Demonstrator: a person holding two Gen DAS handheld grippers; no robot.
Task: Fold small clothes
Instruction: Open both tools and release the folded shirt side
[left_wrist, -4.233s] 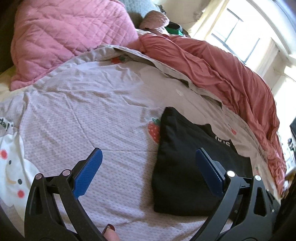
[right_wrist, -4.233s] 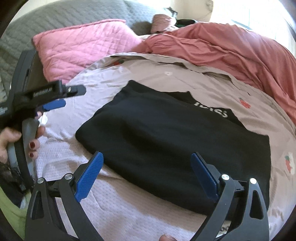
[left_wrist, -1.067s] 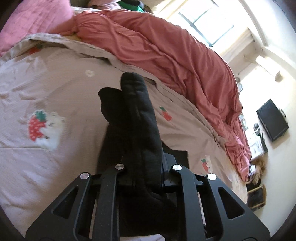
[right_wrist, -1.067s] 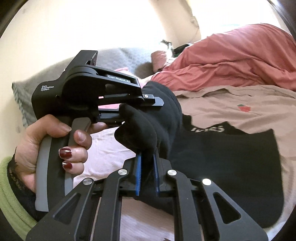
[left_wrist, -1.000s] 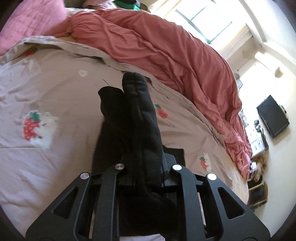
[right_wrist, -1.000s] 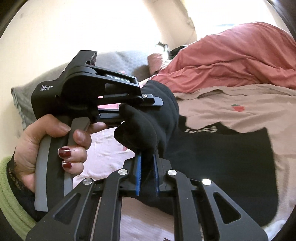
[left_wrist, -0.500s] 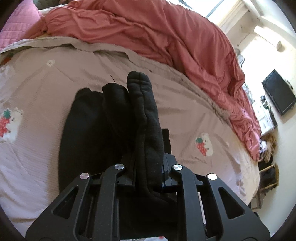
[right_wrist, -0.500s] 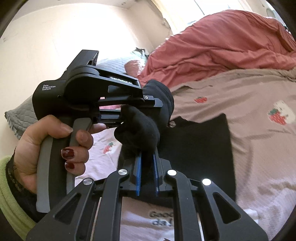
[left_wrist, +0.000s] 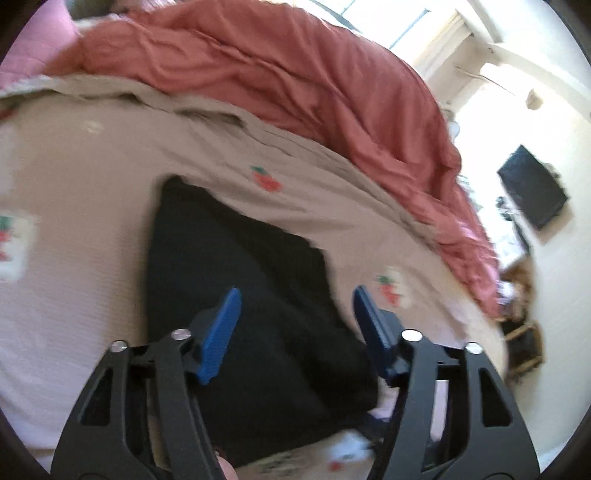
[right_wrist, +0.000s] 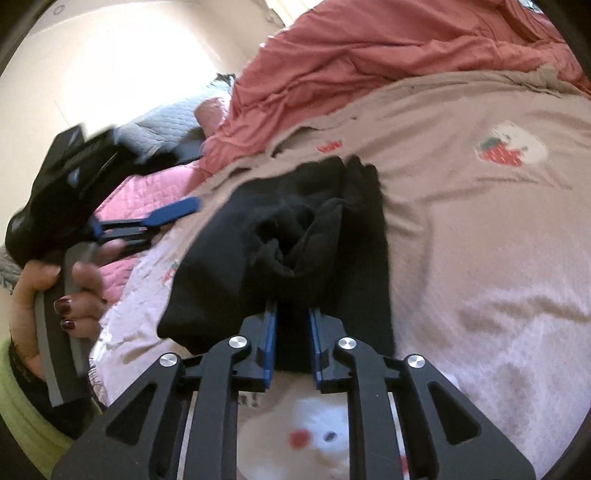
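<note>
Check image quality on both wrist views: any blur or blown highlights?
Left wrist: motion blur across the bedsheet and black garment, window blown out. Right wrist: left gripper and the hand smeared, wall overexposed; right gripper frame sharp. Both heavily fisheye-curved.

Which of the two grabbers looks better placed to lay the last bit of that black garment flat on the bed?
Right. The right gripper has the bunched black garment between its opening pads, while the left gripper is opening with nothing pinched, the cloth lying below it.

Sunlit window (left_wrist: 388, 22), wall television (left_wrist: 532, 186), rumpled red duvet (left_wrist: 295, 85)
</note>
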